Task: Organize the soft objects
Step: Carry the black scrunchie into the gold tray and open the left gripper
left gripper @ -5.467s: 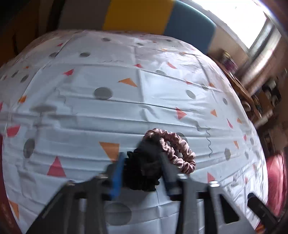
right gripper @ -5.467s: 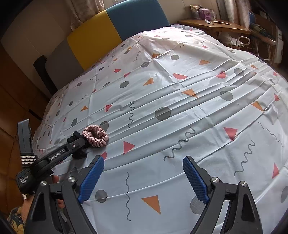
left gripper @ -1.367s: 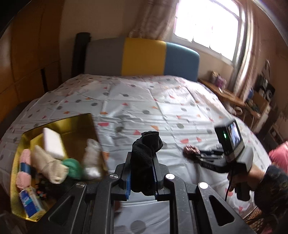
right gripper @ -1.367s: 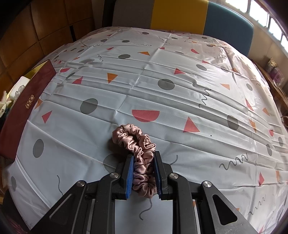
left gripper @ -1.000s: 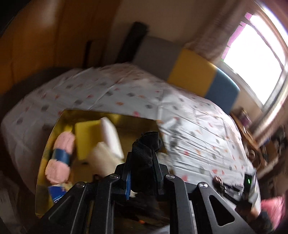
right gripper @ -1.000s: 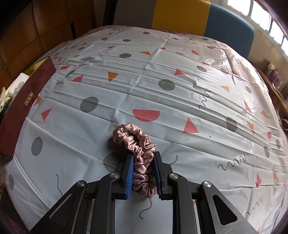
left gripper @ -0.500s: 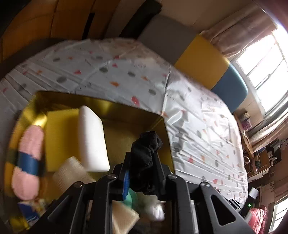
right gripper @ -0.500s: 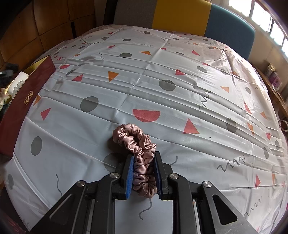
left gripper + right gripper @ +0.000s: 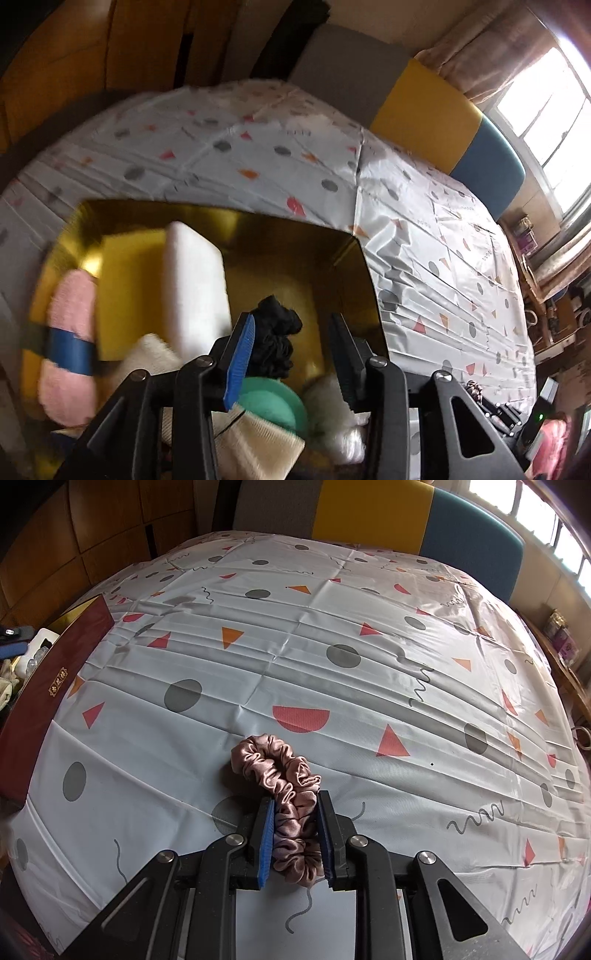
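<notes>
- left gripper [image 9: 291, 336]: fingers spread apart over the gold box [image 9: 207, 218]; black scrunchie [image 9: 275, 341] sits between them, against the blue pad of the left finger [image 9: 240, 365], clear of the right finger; can't tell if it hangs there or is loose
- under and around it in the box: green round item [image 9: 275, 404], white fluffy item [image 9: 332, 417], beige knit piece [image 9: 255, 446], white block [image 9: 194, 286] on a yellow block [image 9: 127, 291], pink yarn skein with blue band [image 9: 68, 347]; left part of the view is blurred
- right gripper [image 9: 295, 830]: clamped on the pink satin scrunchie [image 9: 284, 786], near end pinched between the pads, far loop lying on the patterned bedsheet [image 9: 332, 646]
- box's dark red outer wall [image 9: 48, 698] at the sheet's left edge, well apart from the pink scrunchie
- grey/yellow/blue headboard [image 9: 369, 513] at the far end of the bed
</notes>
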`<control>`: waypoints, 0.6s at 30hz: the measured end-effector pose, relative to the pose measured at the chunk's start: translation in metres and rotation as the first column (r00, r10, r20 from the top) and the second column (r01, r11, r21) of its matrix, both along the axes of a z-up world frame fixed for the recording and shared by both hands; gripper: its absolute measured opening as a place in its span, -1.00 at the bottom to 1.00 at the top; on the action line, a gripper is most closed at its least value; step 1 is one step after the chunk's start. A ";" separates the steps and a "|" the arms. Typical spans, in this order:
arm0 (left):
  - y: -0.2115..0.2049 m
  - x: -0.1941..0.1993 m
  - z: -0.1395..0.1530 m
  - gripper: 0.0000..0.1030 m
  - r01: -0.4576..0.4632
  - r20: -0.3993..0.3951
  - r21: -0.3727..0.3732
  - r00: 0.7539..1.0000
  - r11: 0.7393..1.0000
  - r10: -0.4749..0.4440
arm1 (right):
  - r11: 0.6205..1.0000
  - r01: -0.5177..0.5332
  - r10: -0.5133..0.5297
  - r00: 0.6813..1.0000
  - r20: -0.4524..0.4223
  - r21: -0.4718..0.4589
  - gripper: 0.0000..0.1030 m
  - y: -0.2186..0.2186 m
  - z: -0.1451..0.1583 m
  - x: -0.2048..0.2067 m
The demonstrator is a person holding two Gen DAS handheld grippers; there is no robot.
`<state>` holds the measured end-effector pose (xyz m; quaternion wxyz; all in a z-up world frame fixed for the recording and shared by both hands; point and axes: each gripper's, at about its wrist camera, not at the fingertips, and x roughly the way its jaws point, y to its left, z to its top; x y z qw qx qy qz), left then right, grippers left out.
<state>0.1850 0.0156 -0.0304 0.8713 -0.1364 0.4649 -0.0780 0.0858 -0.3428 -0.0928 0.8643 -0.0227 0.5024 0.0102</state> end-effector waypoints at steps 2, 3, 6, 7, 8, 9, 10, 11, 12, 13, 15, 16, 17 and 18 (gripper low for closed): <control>0.001 -0.010 0.010 -0.21 -0.003 0.032 0.029 0.999 1.000 0.003 | 1.000 -0.001 0.001 1.000 0.000 -0.001 -0.56 0.000 0.000 0.000; 0.001 -0.016 0.013 -0.21 -0.012 0.047 0.047 0.999 0.999 0.009 | 1.000 -0.001 0.001 1.000 0.001 -0.002 -0.56 0.000 0.000 0.000; -0.002 -0.035 0.022 -0.21 -0.020 0.102 0.125 0.995 0.992 0.007 | 1.000 -0.002 0.002 1.000 0.001 -0.005 -0.56 0.000 0.000 0.000; -0.003 -0.042 0.025 -0.21 -0.019 0.115 0.146 0.993 0.989 0.002 | 1.000 -0.003 0.003 1.000 0.001 -0.008 -0.56 0.001 0.000 0.000; -0.005 -0.052 0.028 -0.21 -0.012 0.138 0.166 0.990 0.986 -0.011 | 1.000 -0.004 0.004 1.000 0.001 -0.011 -0.56 0.001 0.000 0.000; -0.006 -0.059 0.031 -0.21 -0.008 0.155 0.176 0.988 0.984 -0.020 | 1.000 -0.006 0.006 1.000 0.001 -0.013 -0.56 0.001 0.001 0.000; -0.007 -0.069 0.034 -0.21 -0.007 0.175 0.192 0.984 0.981 -0.027 | 1.000 -0.005 0.005 1.000 0.001 -0.014 -0.56 0.001 0.001 0.000; -0.008 -0.076 0.035 -0.21 -0.006 0.189 0.203 0.981 0.979 -0.033 | 1.000 -0.004 0.004 1.000 0.000 -0.013 -0.56 0.001 0.001 0.000; -0.009 -0.083 0.037 -0.21 -0.007 0.202 0.211 0.979 0.977 -0.037 | 1.000 -0.003 0.003 1.000 -0.001 -0.011 -0.56 0.001 0.001 0.000; -0.009 -0.088 0.038 -0.21 -0.010 0.213 0.220 0.976 0.975 -0.038 | 1.000 -0.003 0.003 1.000 -0.001 -0.008 -0.56 0.000 0.001 0.000; -0.010 -0.101 0.041 -0.21 -0.014 0.231 0.241 0.972 0.970 -0.043 | 1.000 -0.001 0.001 1.000 0.000 -0.006 -0.56 0.000 0.001 0.000; -0.010 -0.106 0.042 -0.21 -0.017 0.236 0.247 0.971 0.969 -0.043 | 1.000 -0.001 0.001 1.000 0.001 -0.008 -0.56 0.000 0.001 0.000; -0.008 -0.111 0.042 -0.21 -0.024 0.243 0.252 0.969 0.967 -0.040 | 1.000 -0.001 0.001 1.000 0.002 -0.012 -0.56 0.001 0.001 -0.001; -0.007 -0.115 0.042 -0.21 -0.027 0.247 0.254 0.968 0.967 -0.038 | 1.000 0.000 0.000 1.000 0.003 -0.015 -0.56 0.001 0.001 -0.001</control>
